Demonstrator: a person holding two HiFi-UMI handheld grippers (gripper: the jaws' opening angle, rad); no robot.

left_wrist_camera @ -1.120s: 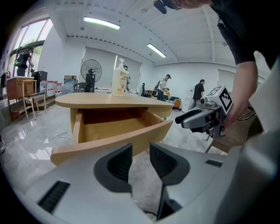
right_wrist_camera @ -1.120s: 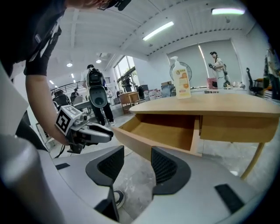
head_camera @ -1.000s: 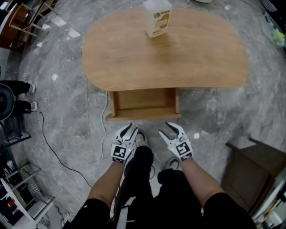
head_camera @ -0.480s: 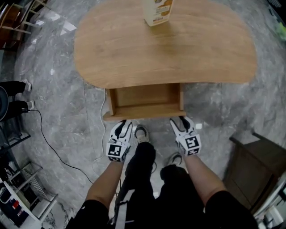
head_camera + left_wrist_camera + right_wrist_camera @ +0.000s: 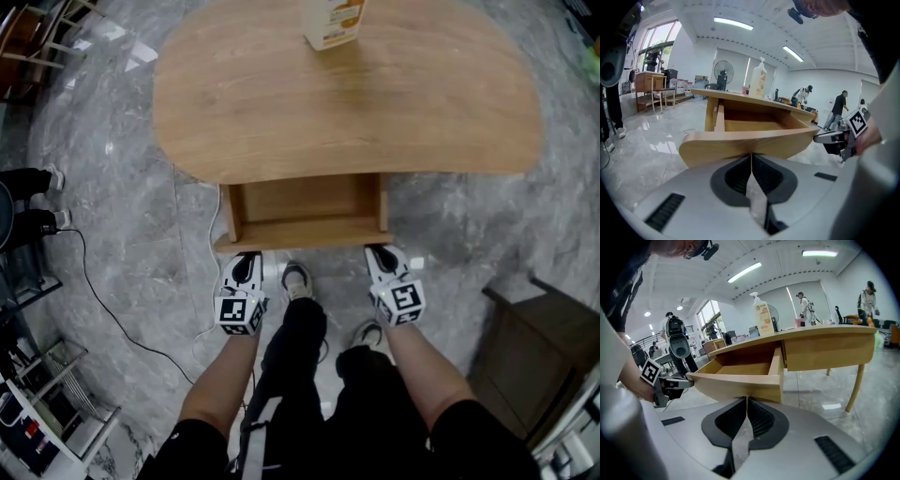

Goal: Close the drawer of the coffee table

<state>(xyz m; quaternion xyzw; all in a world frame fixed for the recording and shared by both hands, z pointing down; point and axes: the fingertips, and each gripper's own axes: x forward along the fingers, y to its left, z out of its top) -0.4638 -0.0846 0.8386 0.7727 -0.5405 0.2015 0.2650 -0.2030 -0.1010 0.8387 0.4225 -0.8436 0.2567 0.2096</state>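
Note:
The coffee table (image 5: 347,103) has its wooden drawer (image 5: 302,202) pulled out toward me, empty inside. My left gripper (image 5: 246,263) sits at the left end of the drawer front (image 5: 300,235), and my right gripper (image 5: 379,251) at its right end. Both sets of jaws have just been closing and now stand shut with nothing between them. In the left gripper view the shut tips (image 5: 751,154) point at the front panel (image 5: 750,143) from just below. The right gripper view shows the same, tips (image 5: 746,399) under the panel (image 5: 740,386). Contact cannot be made out.
A white pump bottle (image 5: 333,21) stands on the table's far side. A dark cabinet (image 5: 544,356) is at my right. A black cable (image 5: 112,319) crosses the marble floor at left, near another person's feet (image 5: 42,202). My own shoes (image 5: 296,281) are below the drawer.
Both grippers moved forward to the drawer front's two ends. Their jaws, open a second ago, have shut. The drawer stays pulled out.

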